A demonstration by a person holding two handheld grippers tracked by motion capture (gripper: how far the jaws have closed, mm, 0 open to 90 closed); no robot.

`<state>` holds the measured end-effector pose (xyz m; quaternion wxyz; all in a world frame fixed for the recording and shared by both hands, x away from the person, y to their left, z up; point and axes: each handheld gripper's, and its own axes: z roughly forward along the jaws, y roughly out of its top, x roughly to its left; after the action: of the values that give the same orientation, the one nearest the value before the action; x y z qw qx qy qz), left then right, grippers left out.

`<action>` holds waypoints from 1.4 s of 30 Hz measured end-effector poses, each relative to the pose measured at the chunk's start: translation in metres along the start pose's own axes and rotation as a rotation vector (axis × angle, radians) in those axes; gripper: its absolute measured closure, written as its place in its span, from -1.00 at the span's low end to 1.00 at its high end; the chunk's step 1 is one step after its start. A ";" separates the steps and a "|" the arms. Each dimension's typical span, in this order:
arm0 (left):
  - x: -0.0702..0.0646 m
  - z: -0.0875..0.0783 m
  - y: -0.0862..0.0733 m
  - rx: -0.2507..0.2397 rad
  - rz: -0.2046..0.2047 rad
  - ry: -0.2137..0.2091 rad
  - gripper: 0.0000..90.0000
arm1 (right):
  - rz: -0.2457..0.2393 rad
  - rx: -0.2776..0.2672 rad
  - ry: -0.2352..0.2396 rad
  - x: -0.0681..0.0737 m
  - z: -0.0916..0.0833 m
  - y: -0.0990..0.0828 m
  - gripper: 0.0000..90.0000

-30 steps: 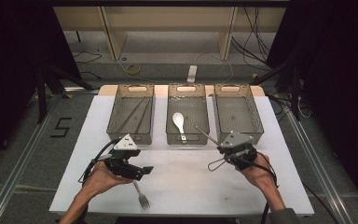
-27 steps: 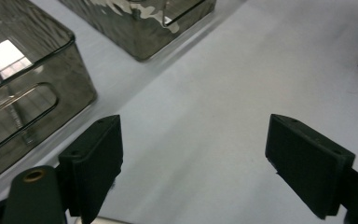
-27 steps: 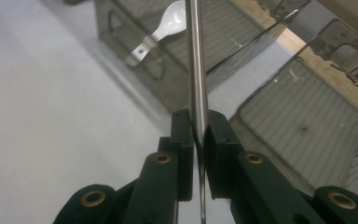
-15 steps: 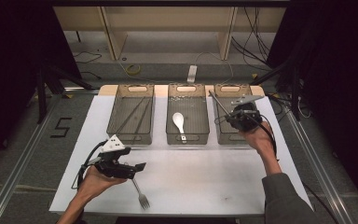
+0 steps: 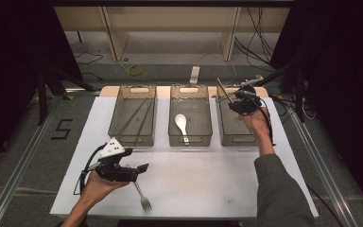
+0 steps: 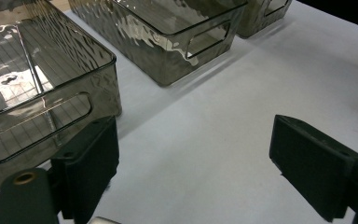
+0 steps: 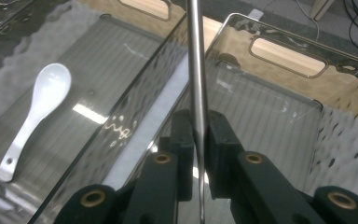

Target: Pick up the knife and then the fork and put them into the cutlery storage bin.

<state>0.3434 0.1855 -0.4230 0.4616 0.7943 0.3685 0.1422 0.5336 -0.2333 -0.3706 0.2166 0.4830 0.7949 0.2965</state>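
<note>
Tool on the left (image 5: 139, 169) is gaping wide beside the fork (image 5: 142, 197) at six o'clock; right tool (image 5: 231, 100) is pinching a metal rod (image 7: 195, 70) over the one-o'clock bin (image 5: 220, 137), where it risks swinging and striking the rim.

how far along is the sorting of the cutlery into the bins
Partly done. The left bin already holds thin metal sticks and the middle bin a white spoon. In hand: the right gripper is shut on a thin metal rod over the right bin. Left: the fork on the table by the open left gripper.
</note>
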 end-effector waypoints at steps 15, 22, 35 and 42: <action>0.001 0.001 0.000 0.006 -0.006 -0.007 -0.66 | 0.140 0.051 -0.030 -0.018 0.030 0.001 0.85; 0.001 0.001 0.000 0.006 -0.011 -0.005 -0.66 | 0.207 0.062 -0.034 -0.024 0.041 0.002 0.83; 0.004 0.001 0.001 0.015 -0.007 0.007 -0.66 | 0.197 0.013 0.029 -0.015 0.015 -0.004 -0.06; 0.009 0.005 0.002 0.032 -0.010 0.018 -0.66 | 0.134 -0.107 0.107 0.008 -0.028 -0.024 -0.24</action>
<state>0.3533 0.1878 -0.4250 0.4463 0.7985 0.3787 0.1409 0.4970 -0.2419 -0.3672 0.1791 0.5065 0.7541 0.3778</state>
